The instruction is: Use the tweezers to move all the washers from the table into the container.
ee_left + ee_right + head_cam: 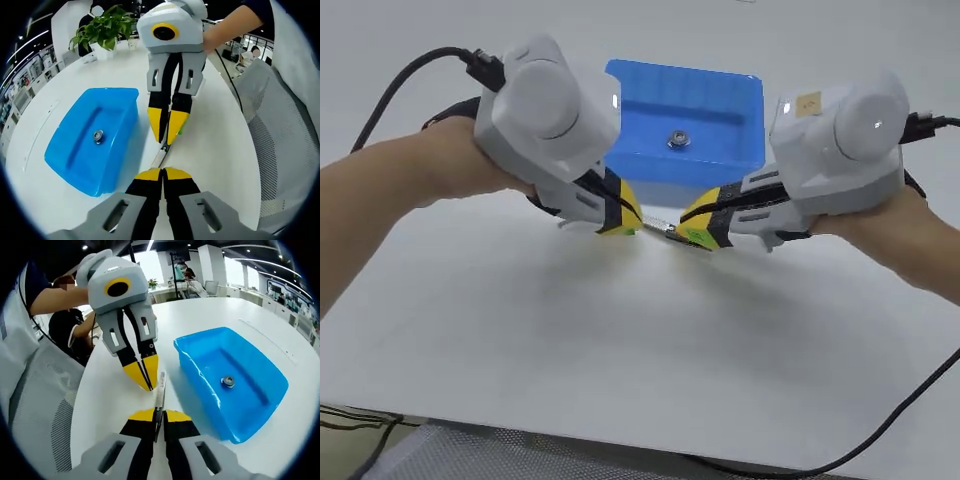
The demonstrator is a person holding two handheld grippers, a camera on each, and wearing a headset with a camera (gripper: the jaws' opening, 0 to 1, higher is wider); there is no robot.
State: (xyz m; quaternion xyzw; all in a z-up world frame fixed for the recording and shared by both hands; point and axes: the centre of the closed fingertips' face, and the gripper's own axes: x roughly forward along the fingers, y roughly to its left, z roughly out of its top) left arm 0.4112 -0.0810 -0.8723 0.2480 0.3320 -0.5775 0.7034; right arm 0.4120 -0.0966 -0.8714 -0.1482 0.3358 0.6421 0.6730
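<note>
The right gripper (157, 416) has its yellow-tipped jaws drawn narrow on a pair of steel tweezers (160, 395), which run straight out from between the tips toward the left gripper (147, 385). That one has its jaws pressed together with nothing between them, and the free end of the tweezers lies just beside its tips (I cannot tell whether it touches them). In the head view the two grippers meet nose to nose above the middle of the white desk (620, 360), each wrapped in a hand (470, 160), and they stand between the camera and the near wall of the blue plastic container (620, 75), covering part of it. The container sits on the desk just beyond the tips, on the side away from the near edge. One metal washer (677, 140) lies on its floor, about midway between its walls. A black cable (405, 80) trails from the back of the left gripper, and another loops off the desk's near right corner. In the left gripper view a potted plant (102, 30) stands at the desk's far edge, and a grey mesh chair (280, 140) is drawn up to the desk's side.
</note>
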